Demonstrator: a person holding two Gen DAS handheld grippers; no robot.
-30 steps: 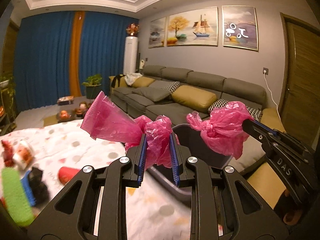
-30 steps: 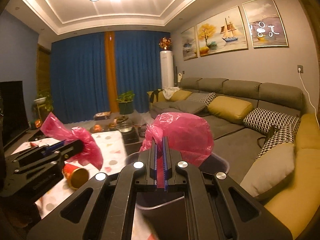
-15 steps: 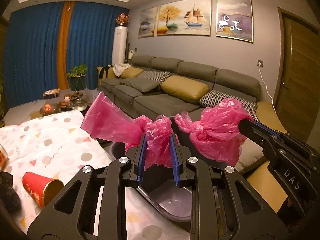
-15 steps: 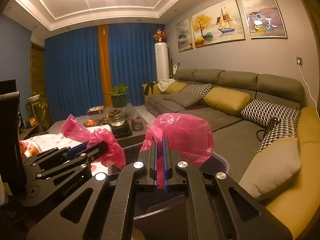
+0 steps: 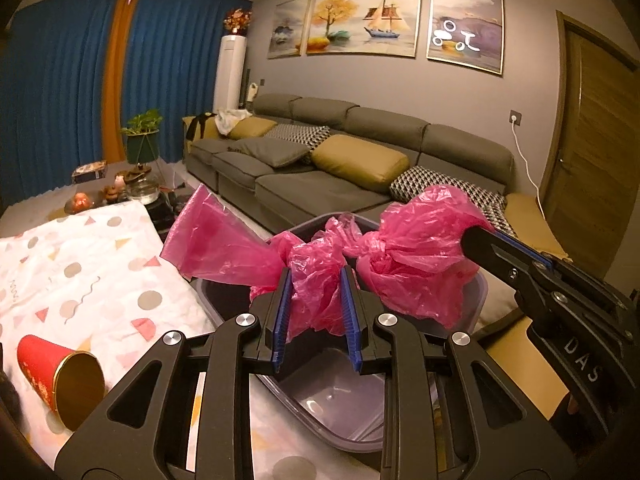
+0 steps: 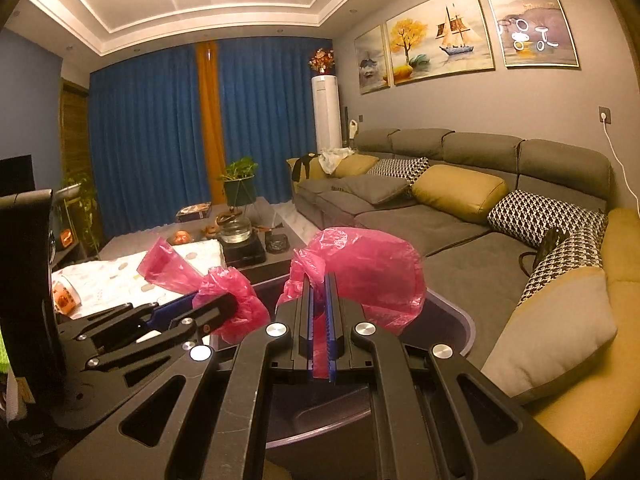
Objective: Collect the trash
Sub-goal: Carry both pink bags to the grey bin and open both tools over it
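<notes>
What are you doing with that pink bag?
A person holds a gripper in each hand, and both are clamped on one pink plastic bag. The left gripper pinches a bunched part of it, the right gripper another part. They hold the bag over a grey bin beside the sofa, which has no liner in it yet. A red paper cup lies tipped over on the patterned cloth nearby.

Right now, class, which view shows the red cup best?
The left wrist view: the red cup lies on its side on the patterned cloth, gold mouth showing. The right wrist view doesn't show it.
</notes>
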